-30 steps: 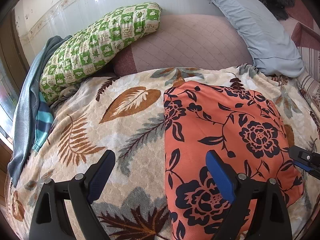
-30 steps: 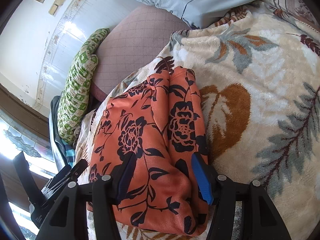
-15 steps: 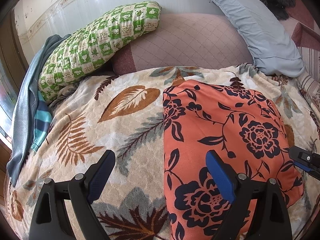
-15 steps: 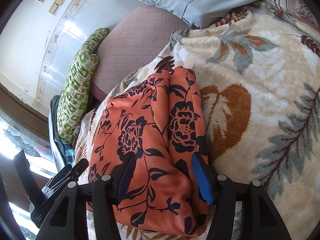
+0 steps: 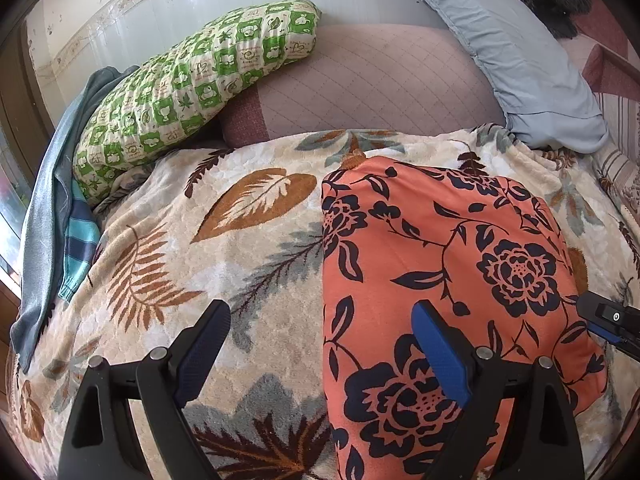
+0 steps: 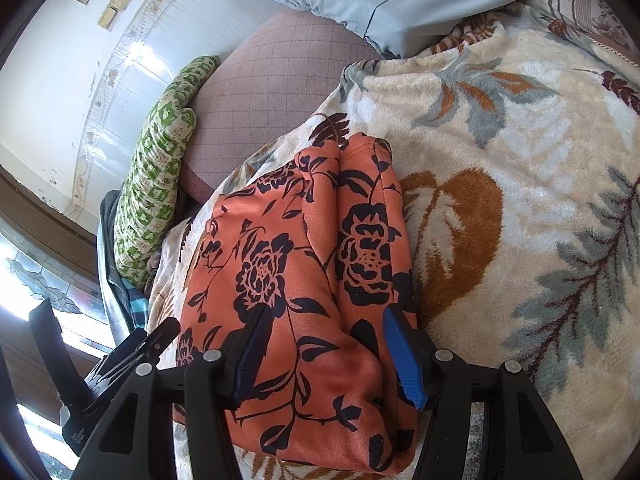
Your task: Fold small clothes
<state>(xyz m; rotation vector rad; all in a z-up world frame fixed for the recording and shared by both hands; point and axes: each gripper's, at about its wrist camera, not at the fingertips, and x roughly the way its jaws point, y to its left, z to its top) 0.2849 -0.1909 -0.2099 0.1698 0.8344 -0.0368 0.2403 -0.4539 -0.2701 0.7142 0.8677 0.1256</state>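
Note:
An orange garment with a dark floral print point(image 5: 448, 280) lies folded into a thick block on the leaf-patterned blanket point(image 5: 248, 248). My left gripper point(image 5: 320, 344) is open, low over the garment's left edge, with one finger over the blanket and one over the cloth. In the right wrist view the garment point(image 6: 304, 280) shows two stacked folds. My right gripper point(image 6: 324, 344) is open, its jaws astride the near end of the fold, holding nothing. The right gripper's tip point(image 5: 608, 320) shows at the garment's right edge.
A green checked pillow point(image 5: 200, 80) and a pink quilted cushion point(image 5: 368, 92) lie at the bed's head. A light blue pillow point(image 5: 520, 48) lies at back right. Grey and striped clothes point(image 5: 60, 216) hang at the left edge. A wall and window point(image 6: 48, 280) are beyond.
The left wrist view has shifted very slightly. The garment and the right gripper have not moved.

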